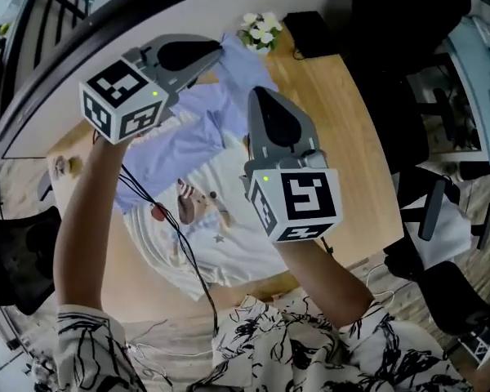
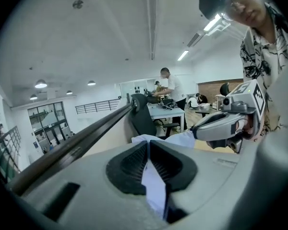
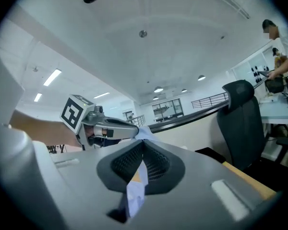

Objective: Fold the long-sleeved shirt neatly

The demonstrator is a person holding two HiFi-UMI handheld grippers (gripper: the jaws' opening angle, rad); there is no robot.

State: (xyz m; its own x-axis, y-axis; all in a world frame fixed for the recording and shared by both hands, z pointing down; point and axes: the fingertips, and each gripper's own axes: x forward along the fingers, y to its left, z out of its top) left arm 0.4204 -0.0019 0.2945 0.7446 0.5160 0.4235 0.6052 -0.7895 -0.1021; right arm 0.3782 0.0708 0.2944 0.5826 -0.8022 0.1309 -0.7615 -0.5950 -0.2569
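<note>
Above the surface [image 1: 347,129], the long-sleeved shirt [image 1: 229,227] is held up at its far blue end.
In the head view, the left hand-held gripper [image 1: 219,51] and right hand-held gripper [image 1: 257,96] are raised side by side; the shirt's length runs back toward the person, its printed front resting on the surface. In the left gripper view, the jaws are closed on pale cloth; in the right gripper view, likewise.
</note>
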